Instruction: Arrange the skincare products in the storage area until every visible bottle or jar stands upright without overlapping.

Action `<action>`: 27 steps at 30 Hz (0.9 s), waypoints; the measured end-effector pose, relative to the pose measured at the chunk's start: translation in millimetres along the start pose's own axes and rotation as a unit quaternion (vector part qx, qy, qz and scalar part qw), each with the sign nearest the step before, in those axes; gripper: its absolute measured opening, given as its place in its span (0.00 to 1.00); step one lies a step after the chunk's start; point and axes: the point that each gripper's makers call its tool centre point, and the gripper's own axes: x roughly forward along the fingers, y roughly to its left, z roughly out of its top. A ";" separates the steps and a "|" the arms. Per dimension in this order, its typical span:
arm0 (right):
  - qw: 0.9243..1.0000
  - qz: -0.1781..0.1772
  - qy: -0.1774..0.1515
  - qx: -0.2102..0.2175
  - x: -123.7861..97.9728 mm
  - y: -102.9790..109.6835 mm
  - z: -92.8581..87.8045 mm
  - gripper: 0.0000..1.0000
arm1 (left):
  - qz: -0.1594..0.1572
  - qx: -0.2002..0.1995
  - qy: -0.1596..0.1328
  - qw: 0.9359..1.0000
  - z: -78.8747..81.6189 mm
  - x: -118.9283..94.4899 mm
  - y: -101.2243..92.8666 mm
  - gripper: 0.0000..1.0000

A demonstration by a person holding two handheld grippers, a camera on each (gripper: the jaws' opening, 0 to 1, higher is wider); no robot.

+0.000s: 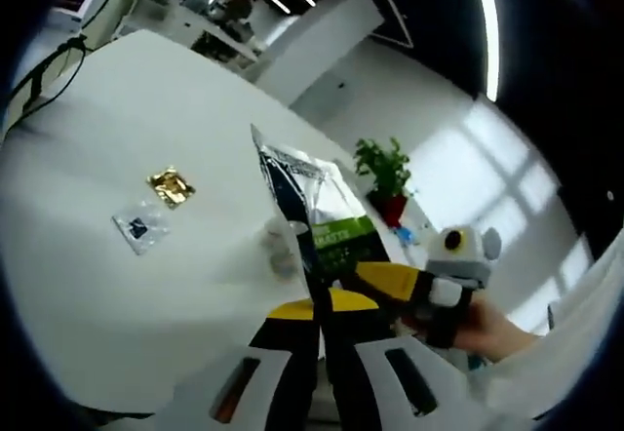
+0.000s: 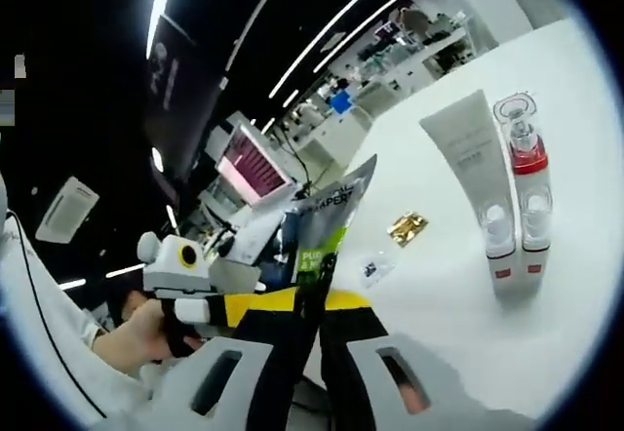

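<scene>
Large white table (image 1: 88, 285) under everything. Above table, held upright between both tools: a silver pouch (image 1: 317, 221) with green label, pinched from two sides, probably to carry it toward standing products. Left gripper (image 1: 320, 306) clamped narrow on pouch's lower edge; right gripper (image 2: 317, 294) likewise clamped on pouch (image 2: 322, 226). Beyond pouch on table: upright white tube (image 2: 478, 173) touching clear red-banded bottle (image 2: 526, 177), already standing. Near pouch: gold sachet (image 1: 171, 186), clear packet (image 1: 139, 226), lying flat.
</scene>
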 end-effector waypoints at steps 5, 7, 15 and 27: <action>0.999 0.022 0.000 -0.025 -0.7 4.3 -0.2 0.26 | -0.010 -0.020 -0.005 1.000 1.1 1.7 0.6 0.00; 0.998 0.026 0.010 -0.048 -0.7 8.0 -2.4 0.34 | -0.008 -0.016 -0.003 1.000 0.1 3.7 0.4 0.00; 0.996 0.037 0.025 -0.079 -0.2 10.8 -6.0 0.63 | -0.004 -0.013 0.002 1.000 0.1 12.5 5.0 0.00; 0.988 0.033 0.049 -0.144 2.2 7.2 -16.7 0.92 | 0.004 -0.016 0.013 1.000 -4.9 22.2 16.3 0.00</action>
